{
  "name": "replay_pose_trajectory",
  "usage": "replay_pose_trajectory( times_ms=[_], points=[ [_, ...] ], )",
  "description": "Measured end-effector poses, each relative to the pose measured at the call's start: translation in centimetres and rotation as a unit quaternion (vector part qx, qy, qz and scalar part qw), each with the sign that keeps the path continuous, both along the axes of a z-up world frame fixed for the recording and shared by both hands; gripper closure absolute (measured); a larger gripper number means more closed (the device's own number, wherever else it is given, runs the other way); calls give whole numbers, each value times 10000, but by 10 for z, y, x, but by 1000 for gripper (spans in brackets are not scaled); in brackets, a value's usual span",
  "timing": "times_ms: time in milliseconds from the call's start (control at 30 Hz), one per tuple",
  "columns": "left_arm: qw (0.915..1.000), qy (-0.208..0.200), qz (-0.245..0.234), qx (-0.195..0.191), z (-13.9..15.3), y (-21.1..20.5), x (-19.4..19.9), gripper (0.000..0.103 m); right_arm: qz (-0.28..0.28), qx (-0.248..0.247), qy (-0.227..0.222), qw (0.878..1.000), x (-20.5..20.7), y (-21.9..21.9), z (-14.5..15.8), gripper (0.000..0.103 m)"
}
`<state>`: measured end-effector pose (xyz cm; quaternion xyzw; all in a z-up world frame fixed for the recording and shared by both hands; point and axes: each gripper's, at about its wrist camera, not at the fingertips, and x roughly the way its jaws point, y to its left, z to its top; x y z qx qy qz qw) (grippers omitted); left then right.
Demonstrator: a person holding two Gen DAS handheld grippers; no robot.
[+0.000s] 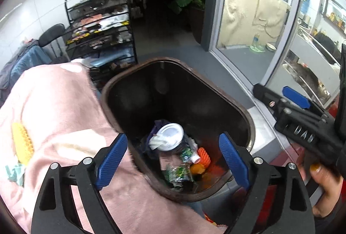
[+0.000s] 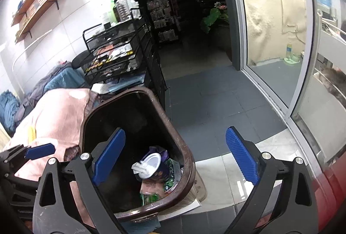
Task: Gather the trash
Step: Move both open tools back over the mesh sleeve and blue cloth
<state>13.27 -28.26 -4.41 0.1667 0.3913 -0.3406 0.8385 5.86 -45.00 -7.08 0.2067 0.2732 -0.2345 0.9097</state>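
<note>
Shop doorway, grey tile floor (image 2: 216, 108): brown trash bin (image 1: 248, 117) sits straight ahead of and below both jaws, holding a white lid (image 1: 169, 136), wrappers and an orange piece. Left gripper (image 1: 173, 160) and right gripper (image 2: 175, 158) are both spread wide, holding nothing. Risk: the pink blanket (image 1: 54, 108) touches the rim beside the left jaws and could snag, and a careless reach-in could tip the bin.

daylight from the glass door (image 2: 274, 43); dark back doorway (image 2: 183, 7); fisheye-bent, vignetted edges.
</note>
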Motion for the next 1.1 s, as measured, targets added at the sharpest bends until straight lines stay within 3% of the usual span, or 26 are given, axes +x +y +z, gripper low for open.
replay_pose_trajectory(
  times_ms=[233, 500, 800, 1100],
  points=[
    [9978, -426, 470, -214, 25, 35, -7, 11, 51, 9, 42, 10000, 4, 4, 1, 9],
    [9897, -861, 1086, -354, 44, 89, -9, 7, 516, -72, 41, 9986, 19, 32, 7, 9],
    [9779, -901, 1845, -395, 46, 159, -2, 6, 1388, -216, -9, 9901, 46, 87, 15, 7],
    [9625, -717, 2589, -371, 34, 231, 7, 6, 2354, -156, -55, 9718, 77, 148, 25, 6]
  ],
)
